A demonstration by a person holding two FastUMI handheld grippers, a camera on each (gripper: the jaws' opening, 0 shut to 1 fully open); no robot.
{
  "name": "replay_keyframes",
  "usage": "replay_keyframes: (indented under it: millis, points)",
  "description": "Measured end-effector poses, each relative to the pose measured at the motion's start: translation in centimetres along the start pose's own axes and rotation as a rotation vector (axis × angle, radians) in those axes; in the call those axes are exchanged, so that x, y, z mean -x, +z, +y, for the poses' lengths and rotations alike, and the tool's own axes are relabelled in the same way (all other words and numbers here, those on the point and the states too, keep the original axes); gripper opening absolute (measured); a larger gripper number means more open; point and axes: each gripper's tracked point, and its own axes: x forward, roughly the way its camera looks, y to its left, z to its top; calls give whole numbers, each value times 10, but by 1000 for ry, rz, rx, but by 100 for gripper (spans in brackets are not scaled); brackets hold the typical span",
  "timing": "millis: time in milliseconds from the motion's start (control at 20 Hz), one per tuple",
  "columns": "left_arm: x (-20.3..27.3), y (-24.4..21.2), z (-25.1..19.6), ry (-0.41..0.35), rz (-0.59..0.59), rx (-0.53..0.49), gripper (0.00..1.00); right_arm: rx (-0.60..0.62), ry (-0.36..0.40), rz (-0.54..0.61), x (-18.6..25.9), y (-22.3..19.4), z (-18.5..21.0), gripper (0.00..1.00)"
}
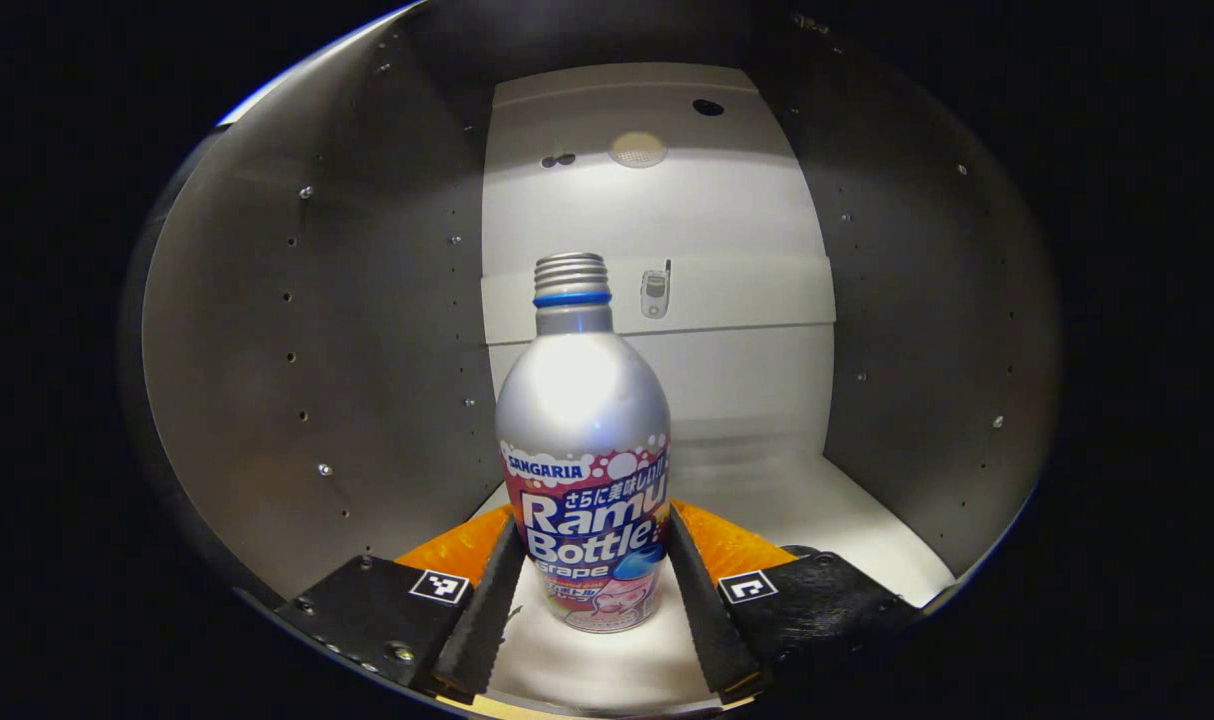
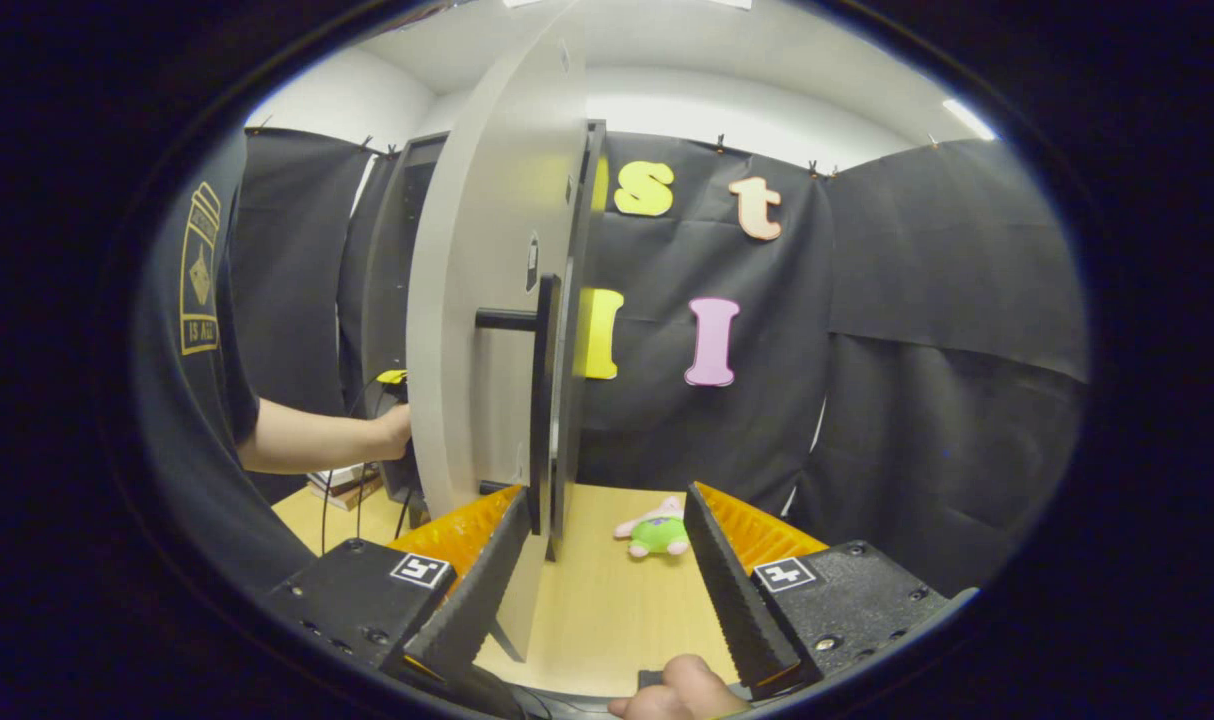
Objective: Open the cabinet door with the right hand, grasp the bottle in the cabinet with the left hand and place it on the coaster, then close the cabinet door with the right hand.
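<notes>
In the left gripper view, the left gripper (image 1: 589, 590) reaches inside the cabinet (image 1: 297, 350), and a silver grape-soda bottle (image 1: 584, 470) stands upright on the cabinet's white floor between the two fingers (image 1: 487, 600). The fingers sit close along either side of the bottle's lower body, right at the label, but whether both are pressing on it I cannot tell. The bottle has no cap; its threaded neck with a blue ring is bare. Behind it the pale back panel carries a small metal bracket (image 1: 655, 292), and the grey side walls show rows of small holes.

The right gripper view looks from outside. The cabinet door (image 2: 477, 320) stands open, seen nearly edge-on, with its dark bar handle (image 2: 544, 400) just ahead of the right gripper (image 2: 607, 570). This gripper's fingers (image 2: 727, 580) are spread wide apart, holding nothing; the door's edge and handle lie in the gap near the left finger, and I cannot tell whether they touch. Beyond the door, a person's forearm (image 2: 317, 438) reaches toward the cabinet. On the wooden desk (image 2: 607, 610) lies a small pink and green plush toy (image 2: 655, 530). A hand (image 2: 682, 690) shows at the bottom edge.
</notes>
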Motion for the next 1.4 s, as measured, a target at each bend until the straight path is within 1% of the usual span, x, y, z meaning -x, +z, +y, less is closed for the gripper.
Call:
replay_keyframes:
  millis: [150,250,300,350,400,500,550,600,750,950,1100,1250,1400]
  points:
    - [17,9,2,-12,-6,34,76,10,26,28,-2,-4,-1,96]
    - [28,16,3,-21,-11,37,75,33,38,13,0,-1,-1,96]
    - [37,21,5,-19,-19,37,76,35,52,7,1,0,-1,100]
    - [46,26,7,-20,-27,42,75,39,69,4,1,-1,-1,96]
    - [56,30,8,-25,-37,49,75,42,89,7,0,-1,-3,96]
    - [74,37,9,-64,-47,67,76,44,133,7,-1,-1,-5,96]
    - [85,38,9,-84,-52,77,75,44,155,11,-2,-2,-7,100]
    - [97,38,11,-86,-58,82,75,45,173,12,-2,-4,-7,96]
    - [126,35,22,-85,-41,109,75,46,204,-2,-1,-7,-15,95]
    - [162,35,49,-40,-62,142,76,6,271,-2,-1,-15,-15,95]
    - [187,25,77,35,-66,121,75,4,304,6,-2,-18,-17,95]
    - [215,3,102,110,-66,93,75,18,330,-8,-2,-16,-14,95]
    - [242,-25,124,168,-61,90,75,29,354,-31,-3,-9,-8,95]
